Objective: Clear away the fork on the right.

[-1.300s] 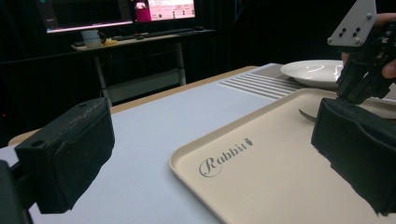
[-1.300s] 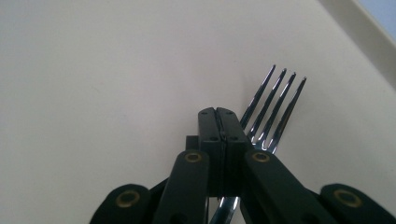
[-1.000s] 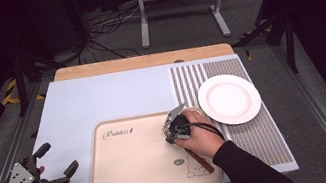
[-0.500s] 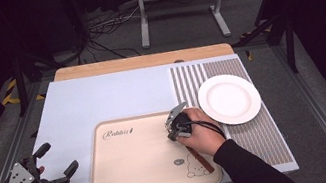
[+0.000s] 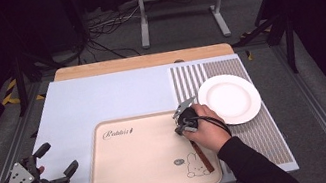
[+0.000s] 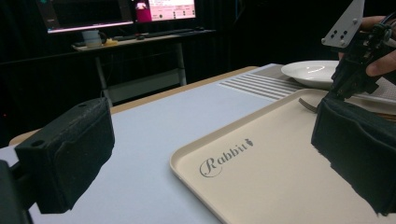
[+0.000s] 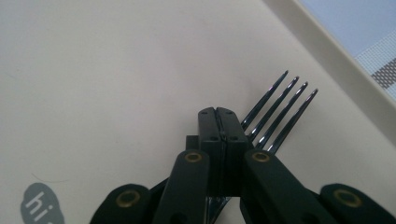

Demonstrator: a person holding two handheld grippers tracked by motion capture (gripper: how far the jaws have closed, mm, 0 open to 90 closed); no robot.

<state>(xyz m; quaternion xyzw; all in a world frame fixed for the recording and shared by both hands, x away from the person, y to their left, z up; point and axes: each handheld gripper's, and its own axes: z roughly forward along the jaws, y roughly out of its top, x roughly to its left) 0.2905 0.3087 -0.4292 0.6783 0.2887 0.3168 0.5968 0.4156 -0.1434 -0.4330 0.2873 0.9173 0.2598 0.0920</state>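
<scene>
The right gripper [image 7: 217, 114], jaws pressed together, pinches one fork [image 7: 280, 109] just above the single beige tray [image 5: 140, 176], near its right edge. One white plate [image 5: 230, 98] sits just beyond, on a striped mat [image 5: 260, 135]. The left gripper [image 5: 59, 160], jaws spread and holding nothing, hovers at the table's near-left corner. The pale blue table [image 5: 101, 97] stands in a dark room, with one monitor [image 6: 166, 9] on a desk behind.
</scene>
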